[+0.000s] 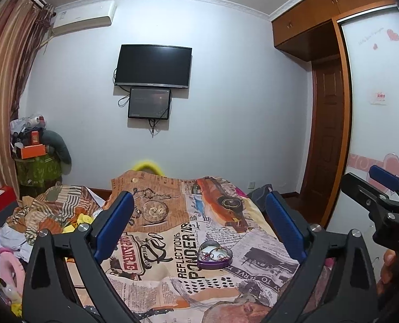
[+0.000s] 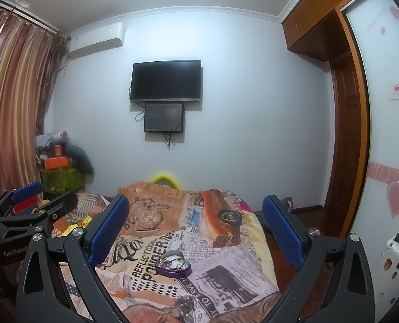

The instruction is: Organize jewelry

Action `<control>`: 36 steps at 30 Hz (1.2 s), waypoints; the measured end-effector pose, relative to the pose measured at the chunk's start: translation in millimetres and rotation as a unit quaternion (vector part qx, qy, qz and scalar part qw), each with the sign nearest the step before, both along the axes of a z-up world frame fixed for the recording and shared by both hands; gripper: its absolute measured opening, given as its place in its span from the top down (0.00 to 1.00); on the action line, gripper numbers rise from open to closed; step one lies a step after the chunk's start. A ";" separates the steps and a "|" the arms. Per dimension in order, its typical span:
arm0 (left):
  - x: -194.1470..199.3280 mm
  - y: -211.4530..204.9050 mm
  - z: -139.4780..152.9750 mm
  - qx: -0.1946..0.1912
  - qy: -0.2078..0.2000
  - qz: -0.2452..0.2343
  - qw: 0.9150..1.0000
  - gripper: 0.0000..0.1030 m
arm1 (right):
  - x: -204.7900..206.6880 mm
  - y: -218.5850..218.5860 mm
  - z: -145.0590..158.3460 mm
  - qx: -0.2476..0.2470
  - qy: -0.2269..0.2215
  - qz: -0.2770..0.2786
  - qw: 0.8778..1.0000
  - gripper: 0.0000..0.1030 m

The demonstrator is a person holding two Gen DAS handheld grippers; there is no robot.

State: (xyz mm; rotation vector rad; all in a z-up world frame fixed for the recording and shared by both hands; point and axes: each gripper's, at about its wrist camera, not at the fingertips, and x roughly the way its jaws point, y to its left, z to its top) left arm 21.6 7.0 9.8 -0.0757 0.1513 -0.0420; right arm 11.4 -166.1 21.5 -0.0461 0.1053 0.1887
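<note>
Heart tin: the purple heart-shaped tin lies on the newspaper-print bedspread, lid off, beside the printed word PONDER; I take this tin as my landmark.
Jewelry: thin bracelets with small red and dark beads rest inside the tin, against its pale lining; I cannot tell how many.
Left gripper: my left gripper hangs above the bedspread with its blue pads spread wide, nothing between them; the tin sits between the two fingers in this view, below them and untouched.
Right gripper: my right gripper is likewise spread wide and empty; the tin lies below the gap, nearer the left finger; no contact.
Beyond the tin: a dark wall television with a smaller screen under it.
Left of the tin: rumpled clothes and toys; striped curtains further off.
Right of the tin: a wooden wardrobe.
</note>
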 end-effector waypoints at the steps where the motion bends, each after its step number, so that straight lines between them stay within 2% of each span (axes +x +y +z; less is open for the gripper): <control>1: -0.4 -0.7 -0.1 0.001 0.001 0.000 1.000 0.04 | 0.4 -0.2 1.0 0.000 0.001 0.000 1.000 0.04; 36: 9.3 -6.1 -0.1 0.007 0.013 -0.015 1.000 0.04 | 2.9 -3.9 0.9 0.008 0.019 0.004 1.000 0.04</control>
